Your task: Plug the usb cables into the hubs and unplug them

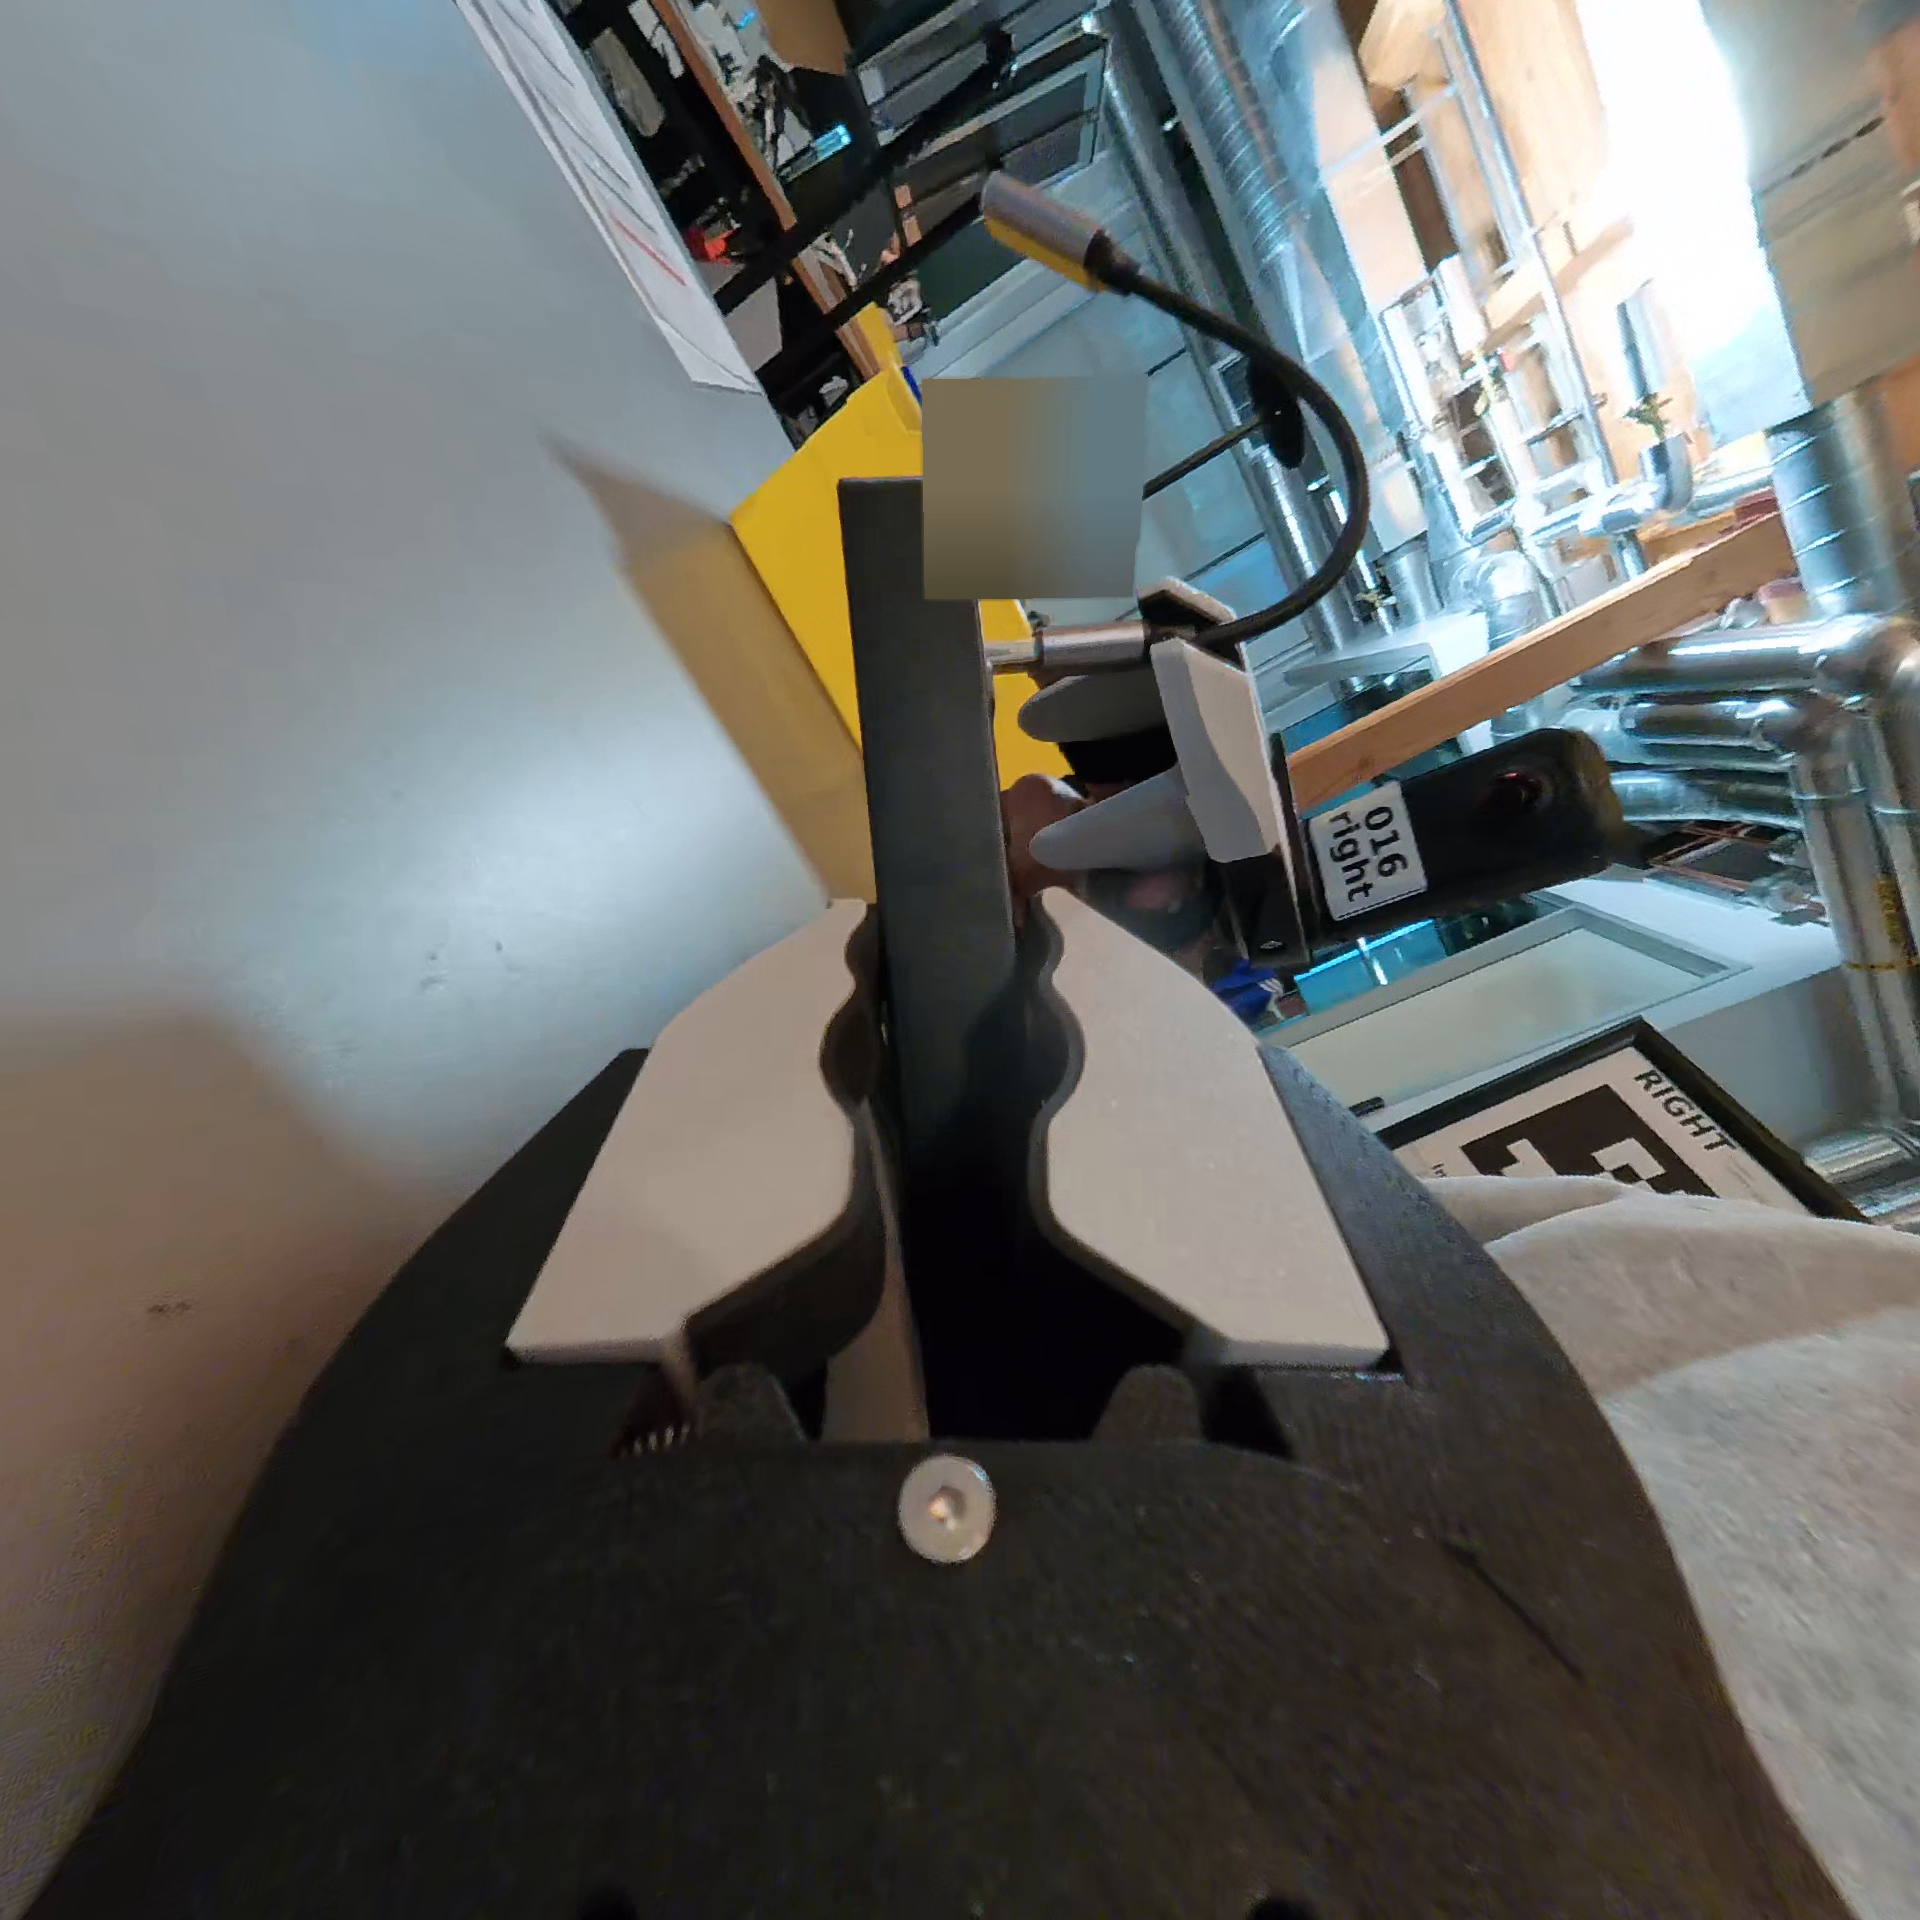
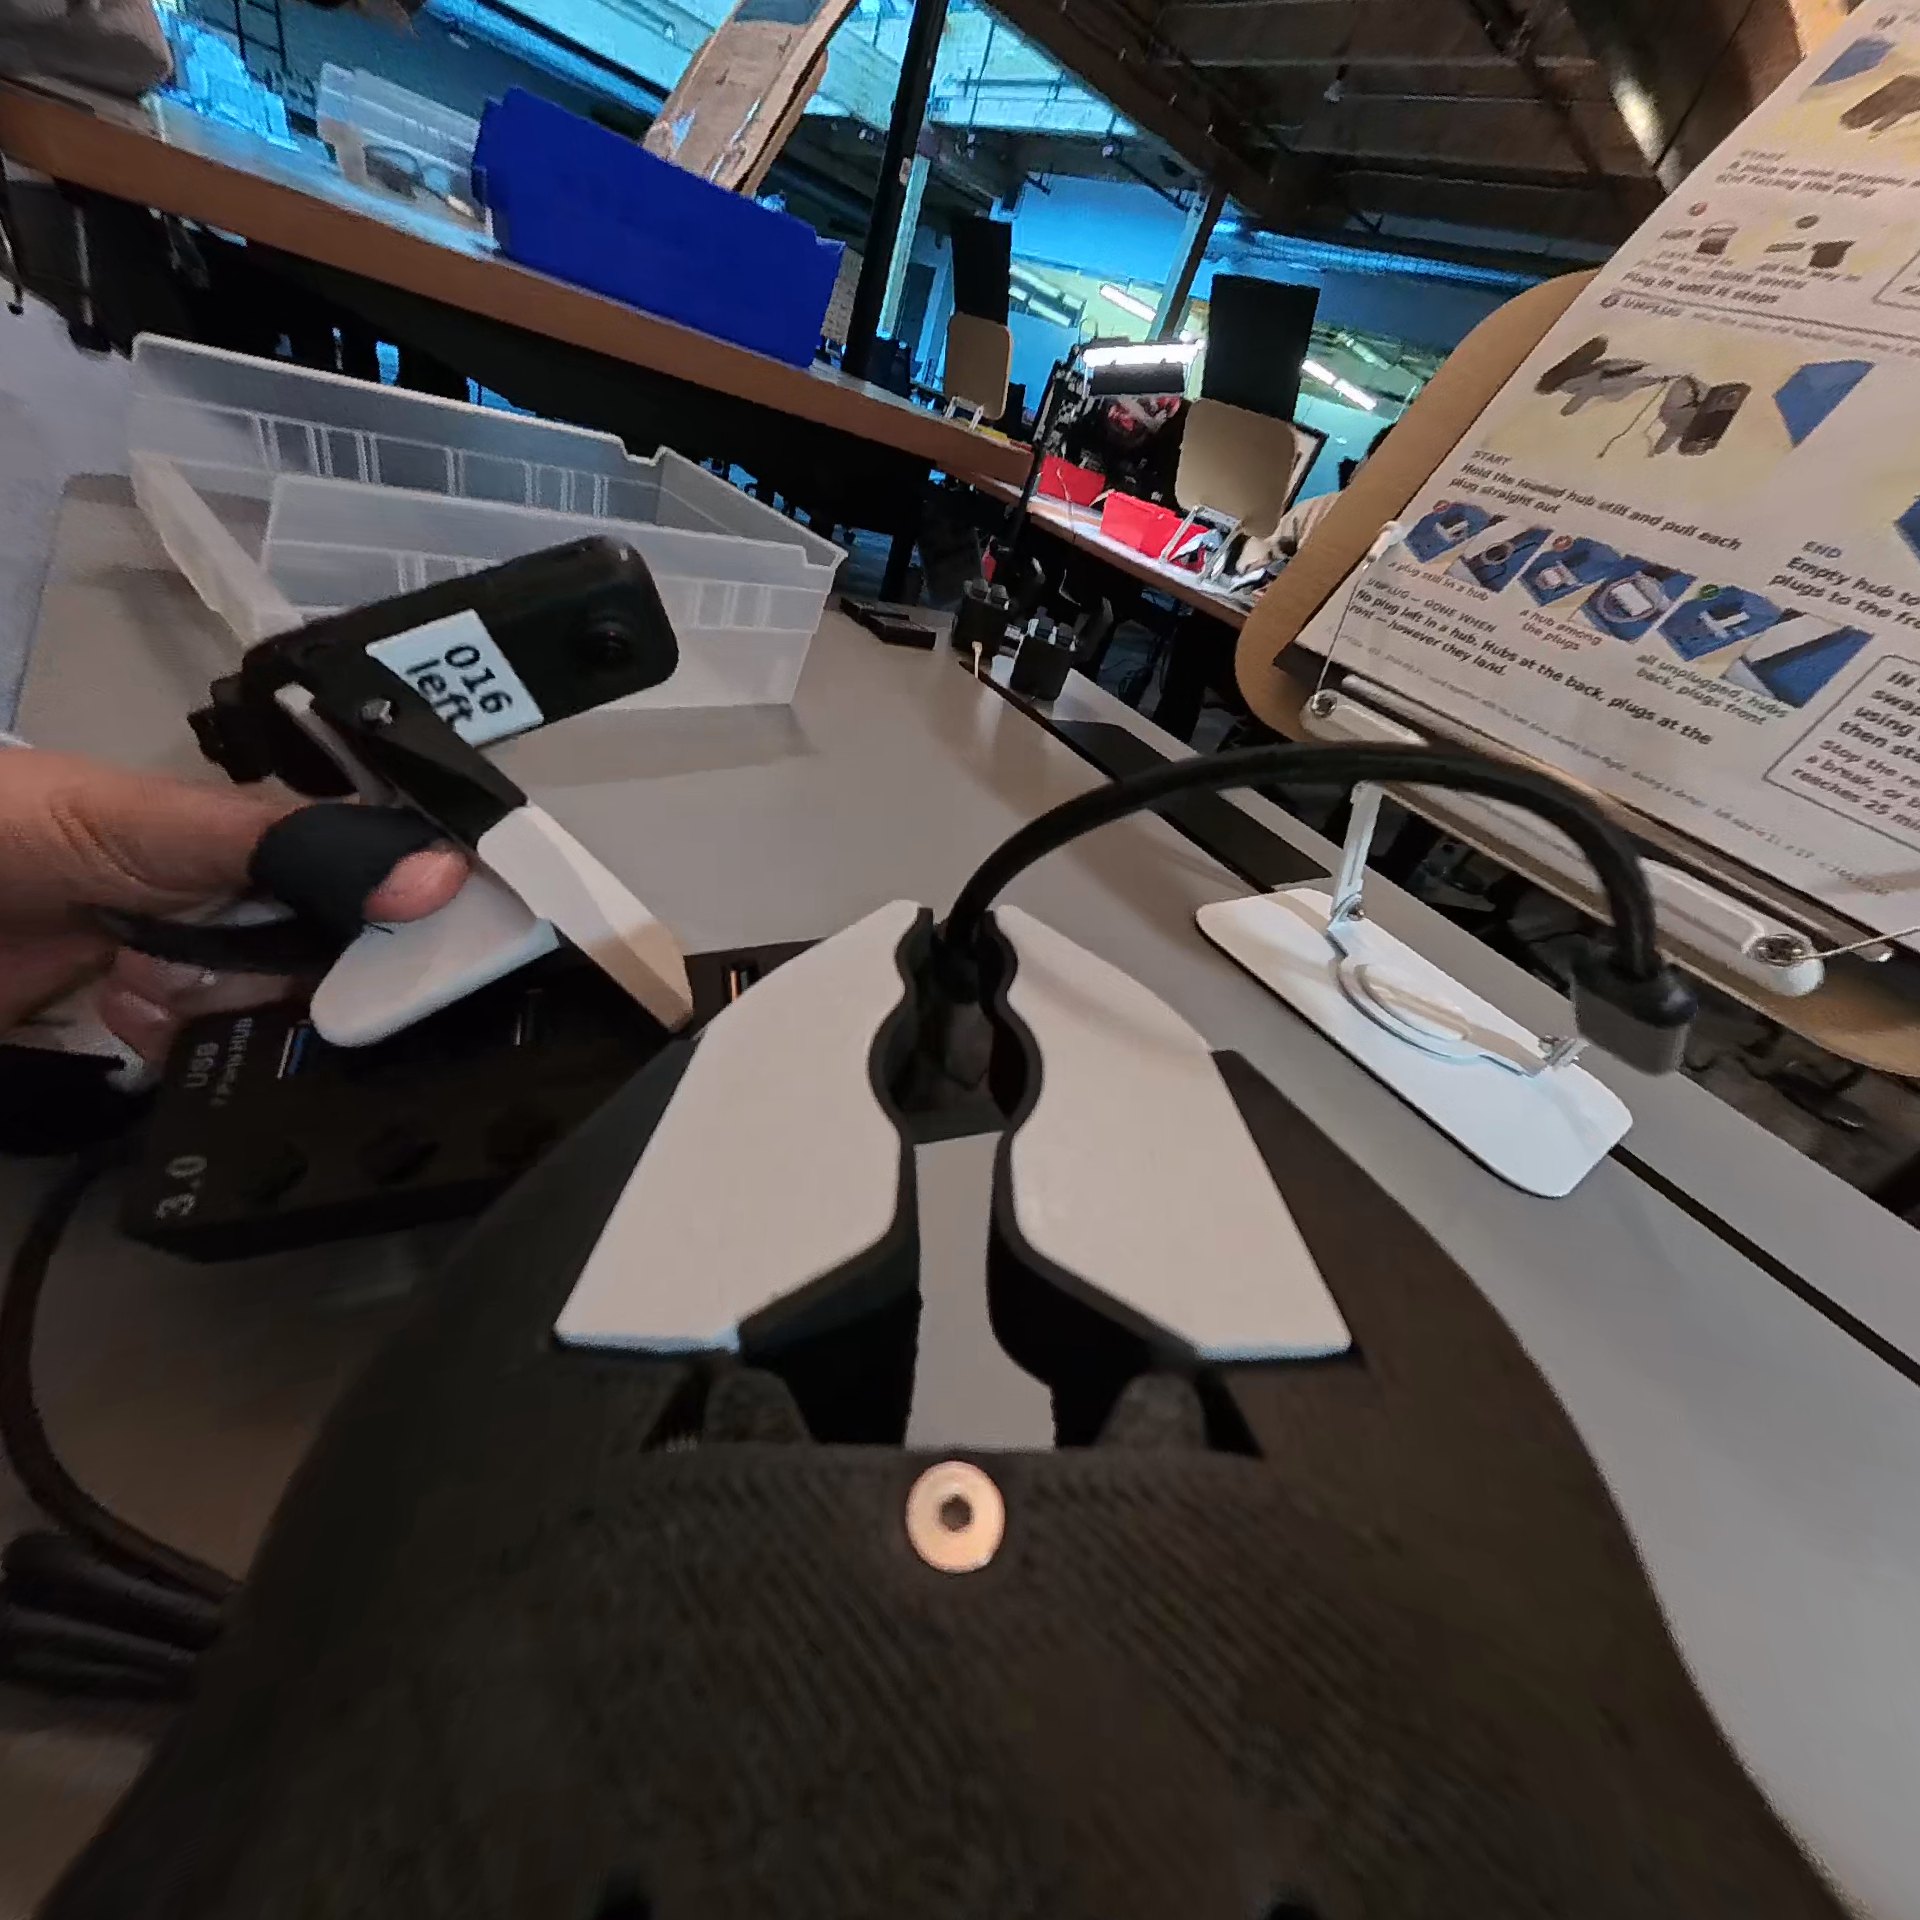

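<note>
In the left wrist view my left gripper (image 1: 951, 914) is shut on a flat black USB hub (image 1: 920, 727), seen edge-on and standing upright. My right gripper (image 1: 1169, 644) holds a grey USB plug (image 1: 1091, 649) whose metal tip meets the hub's side; how deep it sits I cannot tell. Its black cable (image 1: 1340, 488) loops up to a free grey connector (image 1: 1039, 223). In the right wrist view my right gripper (image 2: 956, 920) is shut on the plug (image 2: 951, 1029). The cable (image 2: 1351, 764) arcs right to the free connector (image 2: 1631, 1013). The hub (image 2: 312, 1132) lies left, under the left gripper (image 2: 499, 997).
Clear plastic trays (image 2: 540, 520) stand at the back left of the grey table (image 2: 935, 790). An instruction sheet (image 2: 1662, 499) on a white stand (image 2: 1434, 1049) is at the right. A yellow bin (image 1: 800, 561) sits behind the hub. The hub's own cable (image 2: 42, 1403) trails left.
</note>
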`<state>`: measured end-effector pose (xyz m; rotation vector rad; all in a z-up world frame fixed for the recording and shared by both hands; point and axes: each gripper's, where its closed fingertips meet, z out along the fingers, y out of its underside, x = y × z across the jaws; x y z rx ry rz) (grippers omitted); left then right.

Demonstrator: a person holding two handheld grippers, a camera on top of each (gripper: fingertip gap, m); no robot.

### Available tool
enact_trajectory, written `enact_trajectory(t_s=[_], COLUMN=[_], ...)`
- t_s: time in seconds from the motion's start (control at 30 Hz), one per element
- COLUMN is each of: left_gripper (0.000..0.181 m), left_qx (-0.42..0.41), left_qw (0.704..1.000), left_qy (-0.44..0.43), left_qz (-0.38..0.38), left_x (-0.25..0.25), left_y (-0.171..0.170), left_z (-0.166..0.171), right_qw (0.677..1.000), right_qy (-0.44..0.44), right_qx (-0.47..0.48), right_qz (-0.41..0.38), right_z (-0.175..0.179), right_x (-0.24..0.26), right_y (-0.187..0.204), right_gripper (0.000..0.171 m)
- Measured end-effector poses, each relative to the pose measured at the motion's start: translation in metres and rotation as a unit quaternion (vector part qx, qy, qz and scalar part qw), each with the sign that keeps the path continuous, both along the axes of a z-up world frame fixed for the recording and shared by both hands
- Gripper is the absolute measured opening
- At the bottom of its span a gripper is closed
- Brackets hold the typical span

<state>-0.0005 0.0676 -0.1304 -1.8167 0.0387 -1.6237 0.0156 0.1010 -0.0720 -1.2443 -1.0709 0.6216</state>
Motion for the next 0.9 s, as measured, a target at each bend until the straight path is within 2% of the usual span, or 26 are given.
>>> enact_trajectory(t_s=[0.1,0.23,0.43,0.57,0.9], left_gripper=[0.025,0.025,0.025,0.025,0.025], left_qx=[0.005,0.018,0.058,0.053,0.060], left_qw=[1.000,1.000,0.997,0.998,0.998], left_qy=[-0.018,0.004,0.041,0.023,0.025], left_qz=[-0.003,0.004,0.011,0.008,0.007], left_x=[0.002,0.006,0.012,0.014,0.015], left_y=[-0.001,-0.003,-0.006,-0.007,-0.008], left_z=[0.005,0.004,0.009,0.011,0.013], right_qw=[0.999,0.994,0.994,0.994,0.994], right_qy=[0.040,0.097,0.085,0.068,0.065], right_qx=[0.002,-0.032,0.007,0.038,0.044], right_qz=[-0.022,-0.040,-0.067,-0.074,-0.077], right_z=[0.013,0.026,0.024,0.025,0.024], right_x=[0.004,0.004,-0.005,-0.005,-0.002], right_y=[0.003,0.001,-0.007,-0.009,-0.006], right_gripper=[0.009,0.009,0.009,0.009,0.009])
